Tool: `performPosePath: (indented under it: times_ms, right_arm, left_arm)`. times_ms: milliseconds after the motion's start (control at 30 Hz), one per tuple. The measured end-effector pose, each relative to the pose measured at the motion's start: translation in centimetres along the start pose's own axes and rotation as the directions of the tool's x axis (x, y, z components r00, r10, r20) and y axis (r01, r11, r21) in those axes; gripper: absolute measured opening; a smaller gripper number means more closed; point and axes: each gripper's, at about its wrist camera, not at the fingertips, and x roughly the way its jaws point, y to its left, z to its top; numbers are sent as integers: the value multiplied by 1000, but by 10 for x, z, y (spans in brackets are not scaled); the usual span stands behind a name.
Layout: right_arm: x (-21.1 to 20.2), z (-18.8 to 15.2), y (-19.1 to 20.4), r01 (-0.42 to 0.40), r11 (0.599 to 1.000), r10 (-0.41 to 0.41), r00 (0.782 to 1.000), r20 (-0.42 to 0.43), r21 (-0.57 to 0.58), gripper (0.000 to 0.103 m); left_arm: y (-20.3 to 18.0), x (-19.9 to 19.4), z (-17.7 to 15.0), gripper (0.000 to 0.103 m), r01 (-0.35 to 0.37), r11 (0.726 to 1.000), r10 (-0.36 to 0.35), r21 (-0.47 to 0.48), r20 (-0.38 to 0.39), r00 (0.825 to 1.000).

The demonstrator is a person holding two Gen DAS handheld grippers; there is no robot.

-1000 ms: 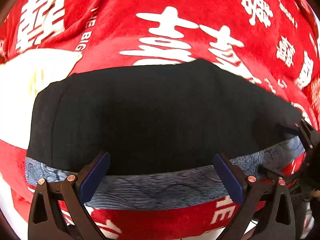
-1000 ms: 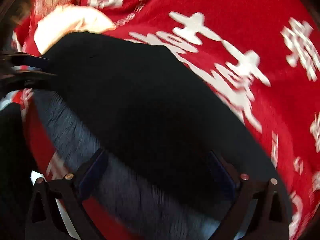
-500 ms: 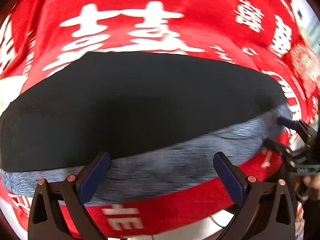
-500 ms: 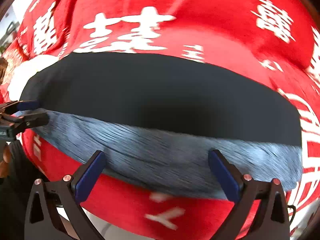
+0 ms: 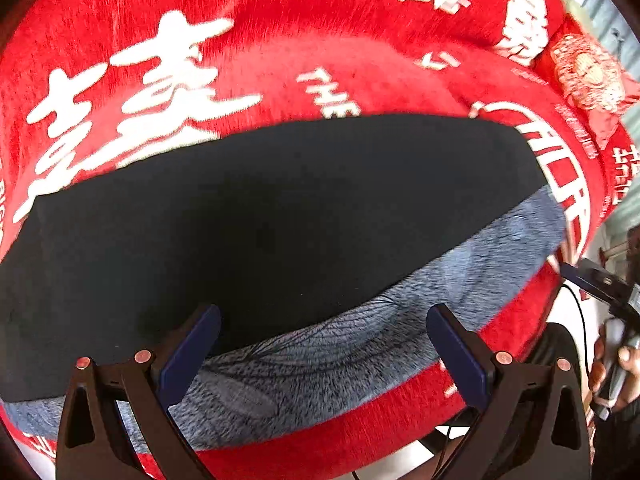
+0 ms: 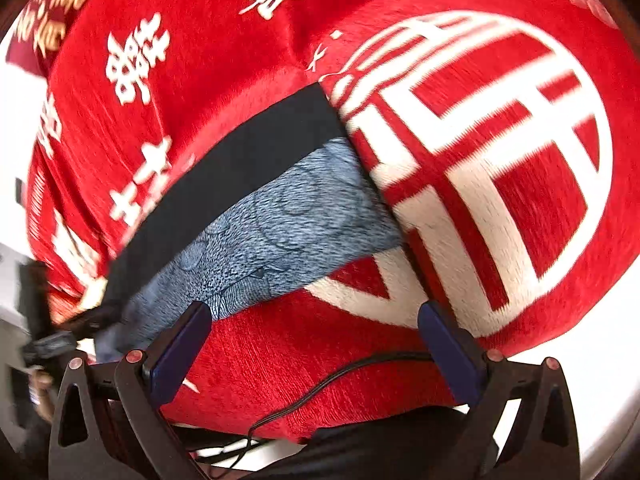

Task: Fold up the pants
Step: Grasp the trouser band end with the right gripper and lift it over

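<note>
The pants (image 5: pixel 280 216) lie flat and folded on a red blanket (image 5: pixel 320 52) printed with white characters, close to the blanket's near edge; a black layer covers most of them, and a strip of blue-grey fleecy lining (image 5: pixel 360 360) shows along the near side; in the right wrist view the same pants (image 6: pixel 248 152) run as a slanted band, black on the far side and blue-grey lining (image 6: pixel 288 220) on the near side, ending beside a large white circular emblem (image 6: pixel 480 152) on the blanket (image 6: pixel 224 60). The left gripper (image 5: pixel 322 354) hangs over the near edge of the pants with its fingers (image 5: pixel 188 352) spread wide and nothing between them; the right gripper (image 6: pixel 316 356) sits over the bare red blanket at its near edge, fingers (image 6: pixel 178 354) likewise spread and empty, clear of the cloth. A black cable (image 6: pixel 340 376) trails across the blanket's near edge; in the left wrist view the right gripper (image 5: pixel 596 280) appears at the right margin, held by a hand (image 5: pixel 616 364); the left gripper (image 6: pixel 60 336) shows blurred at the left margin of the right wrist view.
</note>
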Motion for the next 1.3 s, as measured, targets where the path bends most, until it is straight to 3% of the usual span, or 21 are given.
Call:
performPosePath:
  times_ms: [167,333,467,533,600,633,667,700,867,933,1167,1300]
  right_arm:
    - [10,9,2,-49,997,53,997,60,-65,103]
    - [20,35,5,-101,993,108,989,103,-67,103]
    - [36,47,15,-11,995,21,995,94,-97,102]
    - [43,52,20,56,995,-50,995,82,-83,98]
    - [39,54,25,120,989,-111,989,96,-90,81]
    - [32,53,25,115,989,-104,988,115,-94,72]
    - [25,52,25,85,992,-73,989,129,-94,43]
    - [21,51,24,49,994,-37,991,129,-93,33]
    - [25,52,8,-52,998,56,994,93,-42,28]
    - [22,54,12,-62,997,66,994,89,-46,22]
    - [-28,53,99,-62,962,116,975,191,-266,18]
    - [-41,47,152,-48,926,131,971,201,-373,18]
  left_arm:
    - [-5,3,-7,103,-45,998,45,53,4,999]
    - [-2,4,-6,103,-49,998,49,29,-3,999]
    - [-6,7,-5,103,-68,997,68,32,-1,998]
    - [-6,7,-5,103,-61,998,61,32,-2,998]
    - [-4,6,-5,103,-51,998,52,35,-1,999]
    - [-4,6,-5,103,-49,998,49,37,0,999]
    - [-4,6,-5,103,-49,998,49,38,2,999]
    - [-5,7,-5,103,-52,998,52,38,5,999]
    - [-5,7,-4,103,-53,998,53,30,10,999]
    - [-3,7,-4,103,-46,998,46,33,8,999]
    - [1,4,-3,103,-23,999,23,40,7,1000]
    - [20,-6,-3,103,-5,1000,5,-22,21,1000]
